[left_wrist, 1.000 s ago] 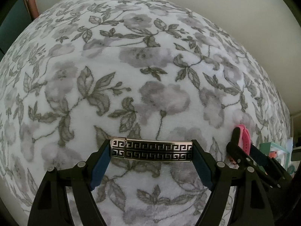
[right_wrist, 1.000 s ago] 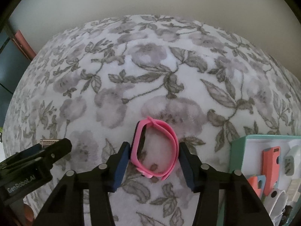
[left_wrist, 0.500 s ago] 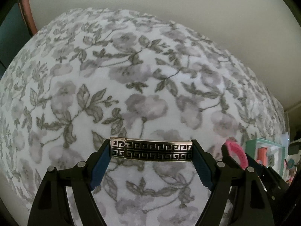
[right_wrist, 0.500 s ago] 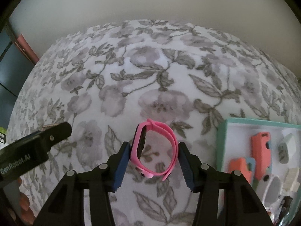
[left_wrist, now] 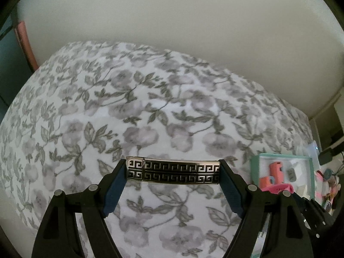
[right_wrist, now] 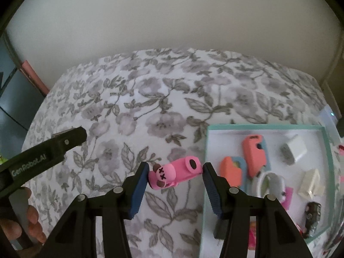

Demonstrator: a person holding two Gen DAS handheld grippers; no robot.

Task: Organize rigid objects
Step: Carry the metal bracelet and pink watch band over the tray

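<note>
My left gripper is shut on a silver and black bracelet with a Greek key pattern, held level above the flowered bedspread. My right gripper is shut on a pink wristband with a cartoon face, held just left of a teal-rimmed white tray. The tray also shows at the right of the left wrist view. The left gripper's arm shows at the left of the right wrist view.
The tray holds orange cases, a white charger plug, a white ring-shaped item, a cream piece and a dark small item. A plain wall stands behind the bed. Small things lie past the tray's right side.
Both grippers have lifted and swung right, so the tray has come closer. The pink wristband has turned in the right gripper and now shows its cartoon face.
</note>
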